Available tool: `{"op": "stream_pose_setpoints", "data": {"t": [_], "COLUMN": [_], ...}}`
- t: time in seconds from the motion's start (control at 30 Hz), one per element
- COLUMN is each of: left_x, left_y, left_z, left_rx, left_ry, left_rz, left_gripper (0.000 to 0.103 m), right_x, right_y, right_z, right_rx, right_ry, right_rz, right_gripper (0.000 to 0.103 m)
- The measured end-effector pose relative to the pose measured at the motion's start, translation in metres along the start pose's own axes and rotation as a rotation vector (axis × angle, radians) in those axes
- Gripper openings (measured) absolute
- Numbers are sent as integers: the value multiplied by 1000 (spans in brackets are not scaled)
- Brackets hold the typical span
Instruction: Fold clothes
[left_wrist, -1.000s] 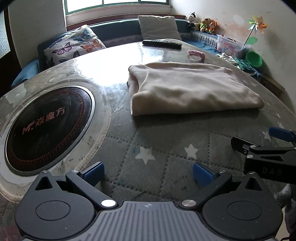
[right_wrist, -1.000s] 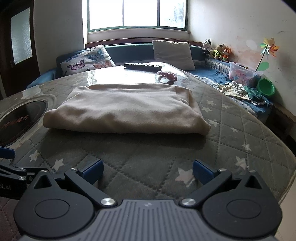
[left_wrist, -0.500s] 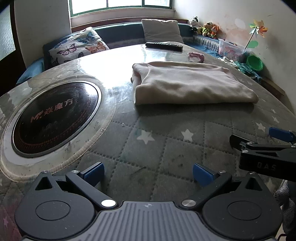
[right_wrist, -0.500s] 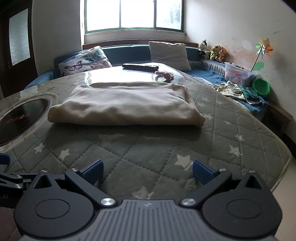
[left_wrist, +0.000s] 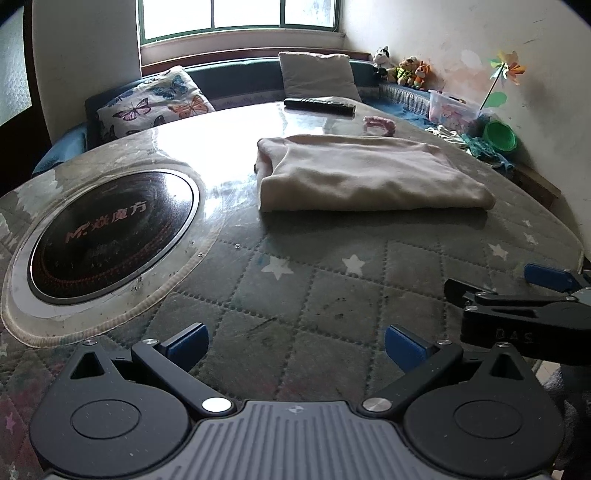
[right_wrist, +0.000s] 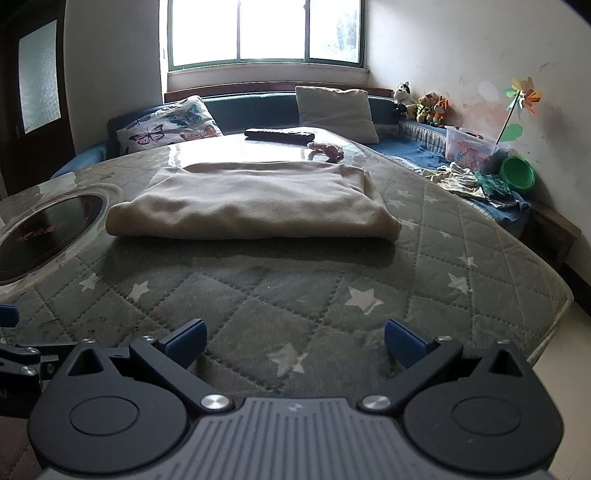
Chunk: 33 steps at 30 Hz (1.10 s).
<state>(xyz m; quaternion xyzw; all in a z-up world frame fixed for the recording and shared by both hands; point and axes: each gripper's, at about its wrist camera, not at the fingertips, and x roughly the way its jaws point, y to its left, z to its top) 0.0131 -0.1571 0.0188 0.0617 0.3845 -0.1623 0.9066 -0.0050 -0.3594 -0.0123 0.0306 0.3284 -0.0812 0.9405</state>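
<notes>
A: Two grippers idle. Left view: left gripper (left_wrist: 295, 341) spread wide, empty; folded garment (left_wrist: 365, 175) far right of the inset hob (left_wrist: 110, 236).

B: Right view: right gripper (right_wrist: 295, 338) wide, empty; garment (right_wrist: 255, 201) far, centred. Probably done; if tidying, press edges flat, don't drag.

You worked in a lived-in home room. A window (right_wrist: 266, 33) lit a blue corner sofa (right_wrist: 255, 110) carrying a butterfly-print cushion (right_wrist: 170, 127) and a plain cushion (right_wrist: 334, 110). Stuffed toys (right_wrist: 421, 101), a paper pinwheel (right_wrist: 522, 98) and a green bowl (right_wrist: 517, 171) lined the wall. A round table (right_wrist: 332, 295) with quilted star cover held a remote control (right_wrist: 280, 134).
</notes>
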Motion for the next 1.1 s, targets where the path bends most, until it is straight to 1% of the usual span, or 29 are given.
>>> {"op": "stream_pose_setpoints", "data": {"t": [0.5,0.83,1.1], "left_x": [-20,-37,-42], "left_y": [-16,-17,-15], "left_z": [-13,-18,-19], "left_rx": [24,26,20], "left_ry": [-33,-71,-85], "left_rz": [-16,-11,-15], "left_gripper": [103,103,103], "right_x": [-20,-39,-47], "right_y": [-11,-11,-10], "right_z": [-7,-8,-8], "right_rx": [49,48,46], "right_ry": [-4,-43,-60], "right_rz": [21,29,31], "right_gripper": [103,103,103]}}
